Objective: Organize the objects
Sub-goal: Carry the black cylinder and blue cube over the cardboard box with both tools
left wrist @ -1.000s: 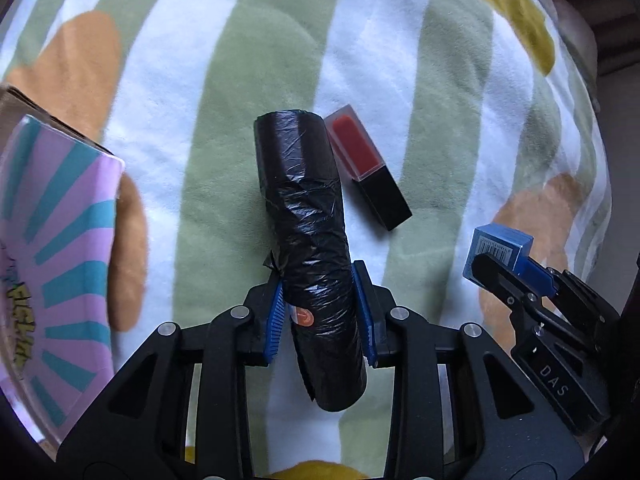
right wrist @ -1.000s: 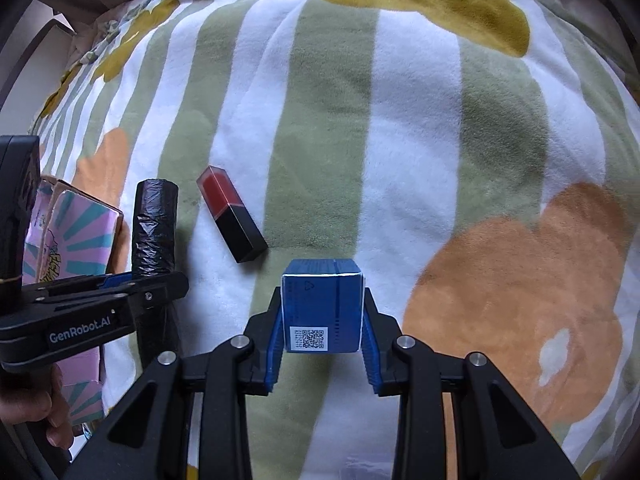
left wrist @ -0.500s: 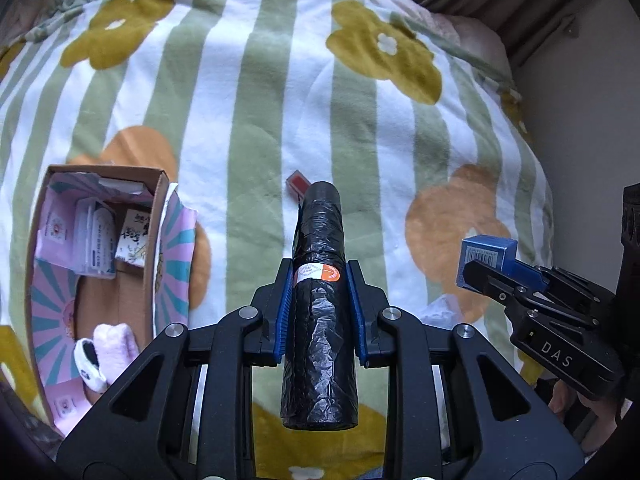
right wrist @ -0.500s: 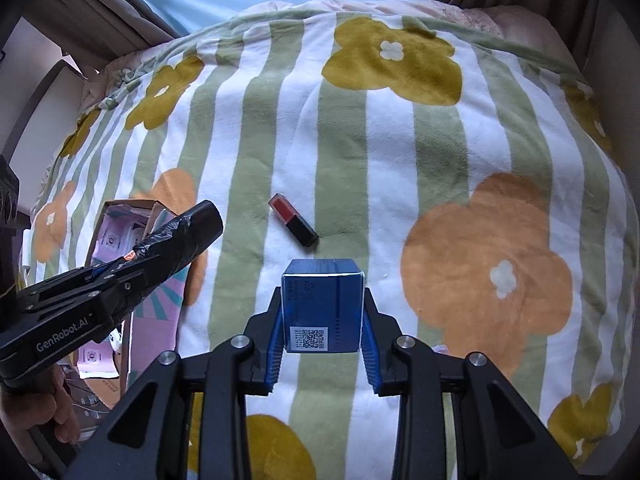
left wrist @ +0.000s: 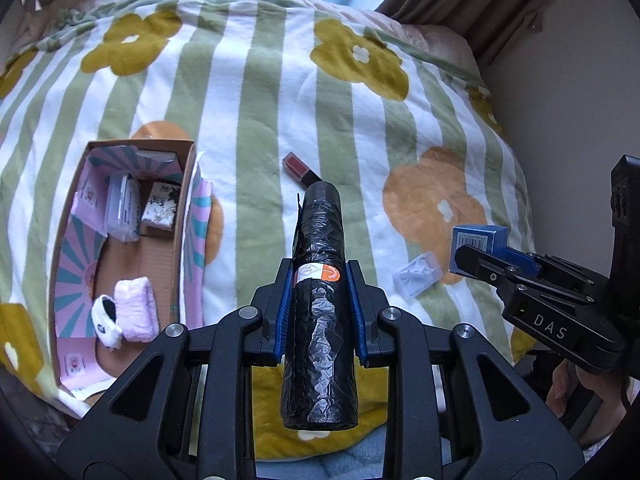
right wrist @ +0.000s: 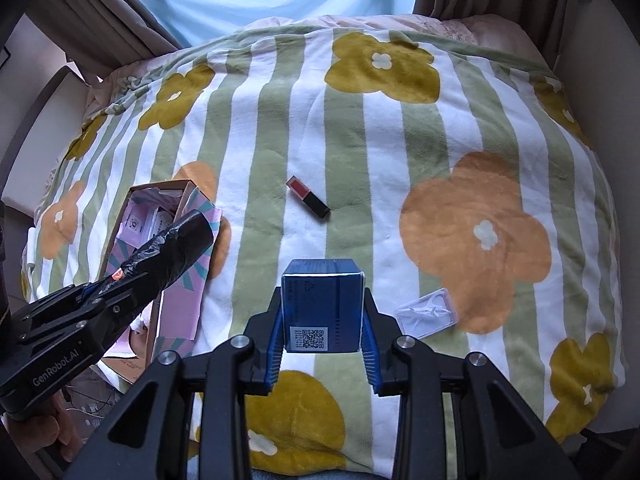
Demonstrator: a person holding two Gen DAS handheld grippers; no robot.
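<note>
Bed [right wrist: 360, 128] under flowered blanket. Left tool [left wrist: 319, 300] clamps black bag roll [left wrist: 319, 320] in the air beside open box [left wrist: 120, 240]; right tool [right wrist: 322, 320] clamps blue carton [right wrist: 320, 304]. Lipstick [right wrist: 308, 197] lies on the blanket.

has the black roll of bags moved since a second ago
Yes. The black roll, clamped in the left tool, has risen off the blanket, away from the lipstick it lay beside.

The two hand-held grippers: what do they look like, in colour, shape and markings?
Both are black, angular plastic frames with silver screw heads and blue ribbed pads on the fingers. The left hand-held gripper bears white lettering "GenRobot.AI" on its side; the right hand-held gripper bears "DAS". No cables or sleeves show.
</note>
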